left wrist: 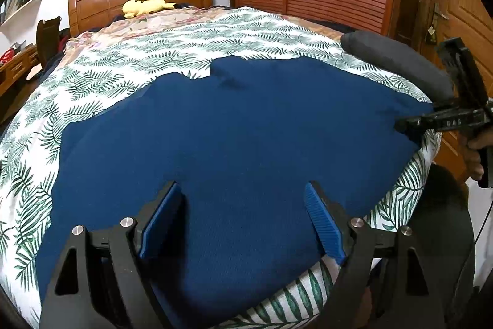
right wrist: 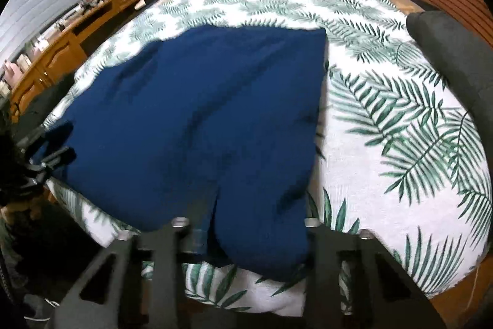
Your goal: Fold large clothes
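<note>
Blue-padded, my left gripper (left wrist: 243,221) is hovering wide open and empty over the near hem of the navy garment (left wrist: 234,131) lying flat on the leaf-print bedspread (left wrist: 101,82) — my right gripper (left wrist: 406,125) is pinching its right-hand edge, nearer the fold.
</note>
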`<state>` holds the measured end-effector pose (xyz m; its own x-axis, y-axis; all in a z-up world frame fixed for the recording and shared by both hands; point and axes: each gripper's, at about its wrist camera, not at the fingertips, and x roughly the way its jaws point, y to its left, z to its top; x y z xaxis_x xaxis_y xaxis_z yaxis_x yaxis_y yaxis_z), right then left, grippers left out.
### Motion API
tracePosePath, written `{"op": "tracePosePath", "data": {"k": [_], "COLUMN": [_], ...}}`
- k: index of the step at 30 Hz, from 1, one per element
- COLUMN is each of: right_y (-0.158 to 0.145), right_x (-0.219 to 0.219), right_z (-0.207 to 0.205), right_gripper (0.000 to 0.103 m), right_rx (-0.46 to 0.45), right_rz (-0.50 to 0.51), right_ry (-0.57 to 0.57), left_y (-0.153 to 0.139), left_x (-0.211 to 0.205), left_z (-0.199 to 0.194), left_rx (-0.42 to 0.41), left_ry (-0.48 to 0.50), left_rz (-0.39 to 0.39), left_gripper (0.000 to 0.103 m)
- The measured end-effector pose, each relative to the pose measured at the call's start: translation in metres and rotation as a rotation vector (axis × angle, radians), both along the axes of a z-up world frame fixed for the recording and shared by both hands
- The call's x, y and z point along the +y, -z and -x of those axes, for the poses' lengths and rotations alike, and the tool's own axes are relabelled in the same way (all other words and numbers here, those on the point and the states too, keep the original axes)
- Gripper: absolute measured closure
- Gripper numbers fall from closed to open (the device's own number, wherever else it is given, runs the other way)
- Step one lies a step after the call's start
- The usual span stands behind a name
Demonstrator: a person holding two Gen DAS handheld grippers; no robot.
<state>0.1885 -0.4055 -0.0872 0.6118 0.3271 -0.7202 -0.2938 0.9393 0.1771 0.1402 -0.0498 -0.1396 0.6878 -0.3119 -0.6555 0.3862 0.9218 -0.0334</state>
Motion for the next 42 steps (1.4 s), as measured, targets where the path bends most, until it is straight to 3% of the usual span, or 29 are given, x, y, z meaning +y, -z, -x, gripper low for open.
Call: {"op": "tracePosePath", "data": {"k": [7, 17, 23, 29, 31, 34, 38, 42], "right_y": [-0.056, -0.118, -0.125, -0.09, -0.084, -0.085, -0.105, -0.098], "right_x": [0.026, 0.165, 0.256, 0.326, 0.337, 0.347, 0.331, 0.298], "right_z": [0.005, -0.013, -0.023, -0.041, -0.045, -0.042, -0.044, -0.034], "right_gripper": [0.079, 0.082, 0.082, 0.076, 0.072, 0.051, 0.051, 0.051], "right_rx": [-0.15, -0.319, -0.353, -0.267, -0.251, -0.266, -0.298, -0.306], "right_rz": [-0.019, -0.009, -0.037, -0.001, 0.005, 0.016, 0.011, 0.09], "right_ry": [-0.041, -0.273, -0.432, -0.524, -0.546, -0.556, -0.542, -0.466], "left_y": [-0.013, -0.02, -0.013, -0.007, -0.006, -0.007, -0.011, -0.013], "left_x": [0.023, 0.098, 0.143, 0.175, 0.183, 0.184, 0.182, 0.176], "left_z": [0.01, 0.033, 0.045, 0.054, 0.056, 0.055, 0.057, 0.059], "left_rx": [-0.037, -0.093, -0.089, -0.085, -0.087, -0.095, -0.11, -0.117], "left_ry": [-0.025, -0.155, -0.237, -0.302, -0.32, -0.323, -0.311, -0.29], "left_rz": [0.039, 0.068, 0.101, 0.12, 0.134, 0.141, 0.141, 0.139], "left_gripper": [0.02, 0.02, 0.02, 0.02, 0.02, 0.02, 0.02, 0.02]}}
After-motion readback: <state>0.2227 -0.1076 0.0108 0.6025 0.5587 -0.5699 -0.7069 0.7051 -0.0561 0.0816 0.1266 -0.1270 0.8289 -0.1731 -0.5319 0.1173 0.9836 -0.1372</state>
